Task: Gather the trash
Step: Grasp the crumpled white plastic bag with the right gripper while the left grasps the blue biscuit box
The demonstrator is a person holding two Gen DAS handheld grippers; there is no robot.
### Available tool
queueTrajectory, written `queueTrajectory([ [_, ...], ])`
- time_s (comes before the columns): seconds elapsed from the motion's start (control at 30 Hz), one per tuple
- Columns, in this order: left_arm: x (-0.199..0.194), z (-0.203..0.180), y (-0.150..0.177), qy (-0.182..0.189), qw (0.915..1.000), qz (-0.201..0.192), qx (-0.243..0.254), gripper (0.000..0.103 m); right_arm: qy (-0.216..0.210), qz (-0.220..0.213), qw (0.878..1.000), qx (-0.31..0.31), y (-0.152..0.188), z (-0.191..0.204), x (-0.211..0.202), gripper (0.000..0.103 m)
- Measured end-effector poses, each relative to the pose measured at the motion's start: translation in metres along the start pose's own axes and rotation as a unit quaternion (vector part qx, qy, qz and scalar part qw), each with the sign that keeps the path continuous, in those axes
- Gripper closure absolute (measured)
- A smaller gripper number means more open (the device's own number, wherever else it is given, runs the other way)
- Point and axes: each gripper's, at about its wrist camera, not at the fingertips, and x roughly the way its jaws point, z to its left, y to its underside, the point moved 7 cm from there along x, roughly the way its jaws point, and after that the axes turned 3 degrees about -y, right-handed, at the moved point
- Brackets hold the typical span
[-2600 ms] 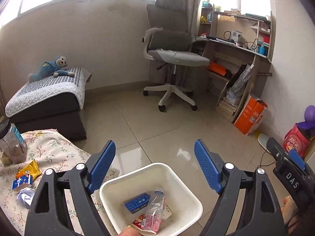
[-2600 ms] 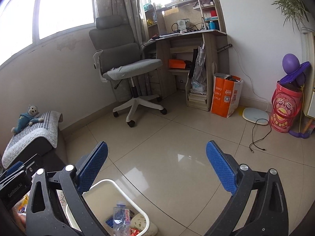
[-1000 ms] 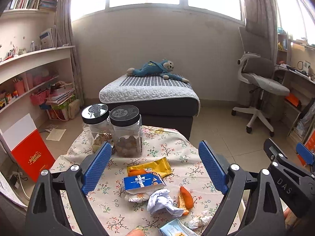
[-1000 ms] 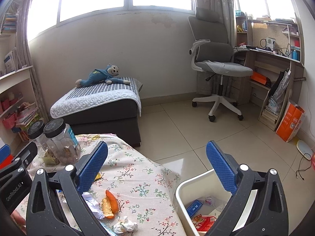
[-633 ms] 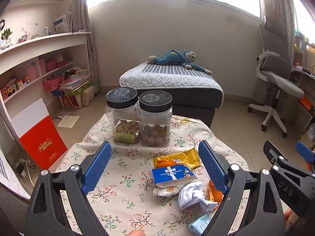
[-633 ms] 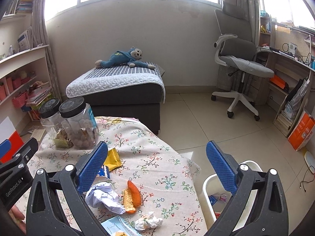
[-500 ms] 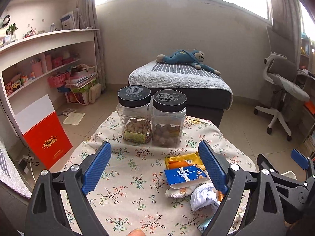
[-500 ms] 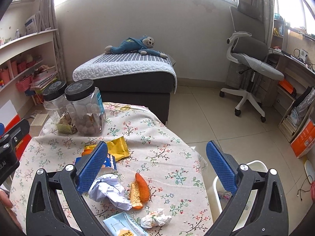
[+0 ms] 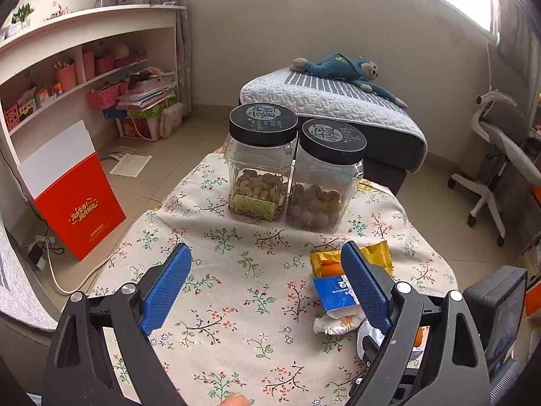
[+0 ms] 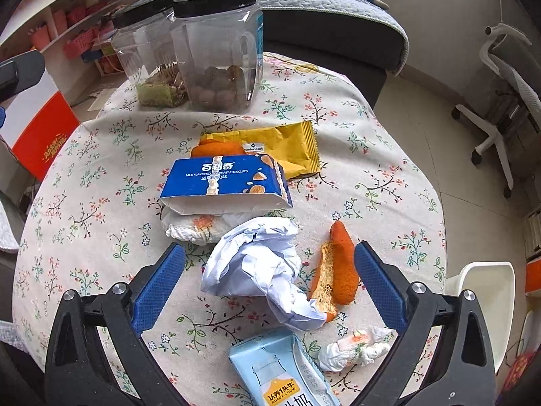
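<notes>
Trash lies on the floral tablecloth: a crumpled pale paper ball, a blue biscuit box, a yellow wrapper, orange peel, a white wad, a light blue milk carton. My right gripper is open, low over the table, its fingers either side of the paper ball. My left gripper is open and empty over bare cloth, left of the biscuit box and yellow wrapper. The white bin stands on the floor to the right.
Two clear jars with black lids stand at the table's far side. A red and white box leans by shelves on the left. A bed with a blue plush and an office chair are behind.
Both grippers swung from the bin to the table. The right gripper has dropped low over the paper ball. The left gripper has moved closer to the jars.
</notes>
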Motion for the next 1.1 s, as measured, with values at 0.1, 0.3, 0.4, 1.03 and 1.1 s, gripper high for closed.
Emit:
queueTrajectory([
  [0.1,0.017,-0.007,0.004,0.010,0.9995,0.031,0.004,0.015,-0.022,0.027,0.999,0.003,0.001,0.000,0.013,0.044],
  [0.3,0.056,-0.030,0.017,0.059,0.9912,0.118,0.011,0.016,-0.032,0.020,0.999,0.035,-0.006,-0.021,0.006,0.061],
  [0.4,0.075,-0.046,0.023,0.087,0.9822,0.163,0.033,0.016,-0.030,0.002,0.997,0.071,-0.014,-0.046,-0.008,0.061],
  [1.03,0.129,-0.169,0.077,0.104,0.8866,0.232,0.386,0.021,-0.021,-0.067,0.977,0.200,-0.028,-0.154,-0.058,0.059],
  [1.1,0.132,-0.162,0.076,0.110,0.8953,0.239,0.360,0.034,-0.024,-0.067,0.978,0.194,-0.027,-0.152,-0.060,0.059],
])
